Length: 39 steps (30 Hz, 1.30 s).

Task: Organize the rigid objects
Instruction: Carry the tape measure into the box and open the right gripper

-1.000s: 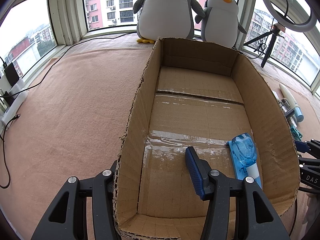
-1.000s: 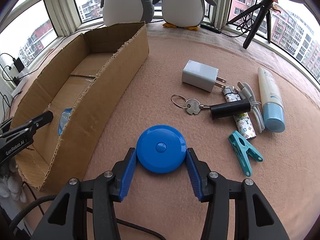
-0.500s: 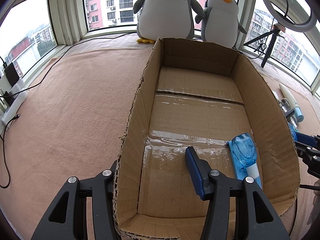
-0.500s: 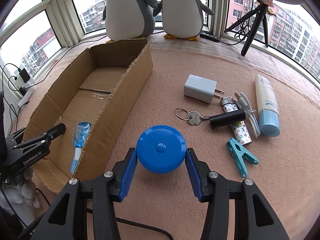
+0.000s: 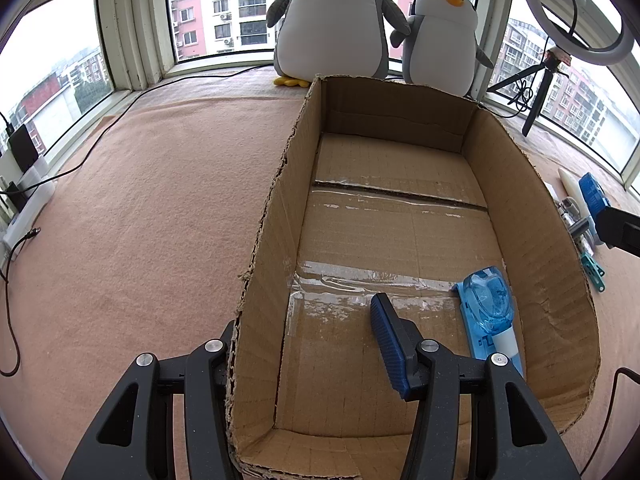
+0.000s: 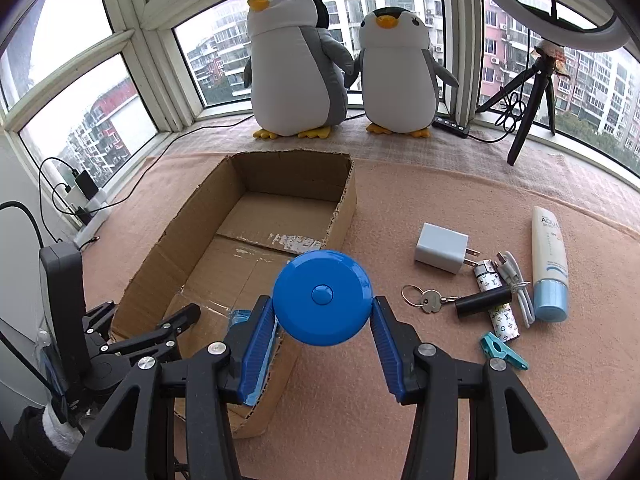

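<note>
A: Starting at the left, what is the left gripper [image 5: 312,344] doing?

B: Its fingers stand apart and straddle the near left wall of the cardboard box [image 5: 264,240], one outside, one inside. They look to be steadying it, clamped on nothing.

A: And inside the box?

B: Only a blue item in clear blister packaging [image 5: 490,312], lying flat on the taped bottom near the right wall. The rest of the bottom is bare cardboard.

A: Where is the thing being moved?

B: The blue round case [image 6: 322,297], likely a tape measure, is clamped edge to edge between the fingers of the right gripper [image 6: 323,340], held up over the box's near right wall.

A: How will it handle?

B: I would judge it hard, smooth plastic, light and stiff. The rounded rim could slip, so gripping across the widest part is right. It should stand a short drop.

A: What waits to the right?

B: On the pink cloth of the counter [image 6: 440,380]: a white charger [image 6: 440,248], a key on a ring [image 6: 424,300], a black cylinder [image 6: 484,300], a patterned lighter [image 6: 500,312], a white cable [image 6: 516,280], a cream tube [image 6: 549,260] and a teal clip [image 6: 502,350].
</note>
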Each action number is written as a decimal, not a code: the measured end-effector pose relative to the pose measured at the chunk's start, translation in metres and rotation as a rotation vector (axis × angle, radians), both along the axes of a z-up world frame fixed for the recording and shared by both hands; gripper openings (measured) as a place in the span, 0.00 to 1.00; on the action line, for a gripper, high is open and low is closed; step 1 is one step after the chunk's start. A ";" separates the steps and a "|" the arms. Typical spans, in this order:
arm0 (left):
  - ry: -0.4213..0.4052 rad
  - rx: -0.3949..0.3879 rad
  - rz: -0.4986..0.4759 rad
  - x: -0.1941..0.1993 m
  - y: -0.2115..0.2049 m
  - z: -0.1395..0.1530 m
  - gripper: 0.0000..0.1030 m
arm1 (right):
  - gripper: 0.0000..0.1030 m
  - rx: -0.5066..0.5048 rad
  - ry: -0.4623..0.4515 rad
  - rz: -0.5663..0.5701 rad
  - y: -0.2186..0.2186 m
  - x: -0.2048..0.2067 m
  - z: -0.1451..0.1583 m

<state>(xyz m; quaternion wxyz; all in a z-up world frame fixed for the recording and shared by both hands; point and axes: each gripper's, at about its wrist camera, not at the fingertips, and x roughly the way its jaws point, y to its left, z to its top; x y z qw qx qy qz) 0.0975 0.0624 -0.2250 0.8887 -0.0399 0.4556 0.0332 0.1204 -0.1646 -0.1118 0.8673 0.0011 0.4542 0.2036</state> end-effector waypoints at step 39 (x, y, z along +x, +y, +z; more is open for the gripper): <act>0.000 0.000 0.000 0.001 -0.001 0.000 0.54 | 0.49 -0.073 -0.027 0.081 0.062 0.048 -0.016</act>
